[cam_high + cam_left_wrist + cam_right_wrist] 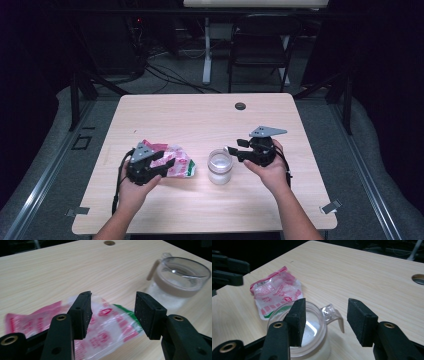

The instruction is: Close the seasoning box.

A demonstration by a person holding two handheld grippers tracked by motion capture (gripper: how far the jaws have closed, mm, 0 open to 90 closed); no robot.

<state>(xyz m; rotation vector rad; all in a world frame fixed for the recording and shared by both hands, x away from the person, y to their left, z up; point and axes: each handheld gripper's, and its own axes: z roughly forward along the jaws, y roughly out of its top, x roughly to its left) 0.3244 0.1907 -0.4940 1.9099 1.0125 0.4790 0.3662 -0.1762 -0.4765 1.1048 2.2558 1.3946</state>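
Observation:
A crumpled clear plastic bag [172,159] with pink and green print lies on the table left of centre. My left gripper [166,165] is open over the bag [110,322], one jaw at each side, nothing pinched. A clear plastic measuring cup [220,166] with white contents stands at the middle of the table, its handle [333,315] toward the right gripper. My right gripper [231,151] is open just right of the cup [312,340], its jaws spanning the rim and the handle without closing on them. The cup [178,282] stands beyond the bag in the left gripper view.
The light wooden table [200,117] has a round cable hole [240,106] near its far edge. A dark folding chair [260,47] and a white desk leg [206,50] stand behind the table, with cables on the floor.

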